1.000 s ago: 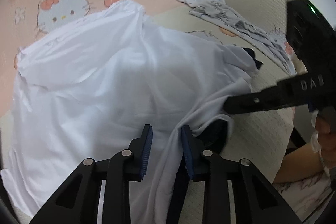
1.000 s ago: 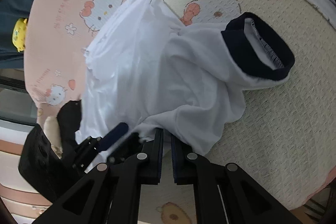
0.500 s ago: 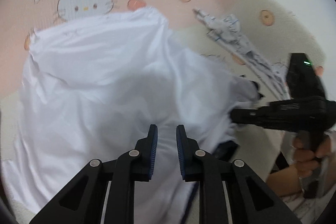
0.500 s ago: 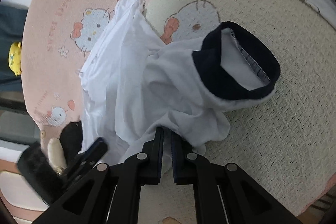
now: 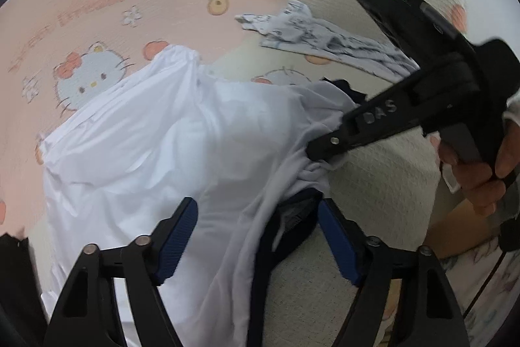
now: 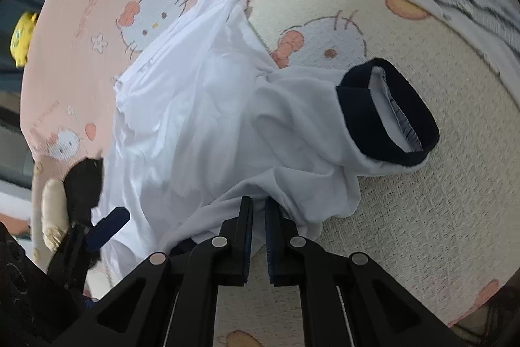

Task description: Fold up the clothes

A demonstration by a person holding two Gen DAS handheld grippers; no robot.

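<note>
On woven blanket (image 6: pixel 422 217), crumpled white shirt (image 6: pixel 195 119): right tongs (image 6: pixel 258 217) clamped, left tongs (image 5: pixel 256 236) opening.

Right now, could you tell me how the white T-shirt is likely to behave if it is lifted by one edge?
The white T-shirt will probably hang limp: it lies in soft creases and drapes from the right gripper, which pinches its edge. It looks thin, so likely light. With the left gripper opening and cloth loose between its fingers, that side may slump onto the blanket.
</note>
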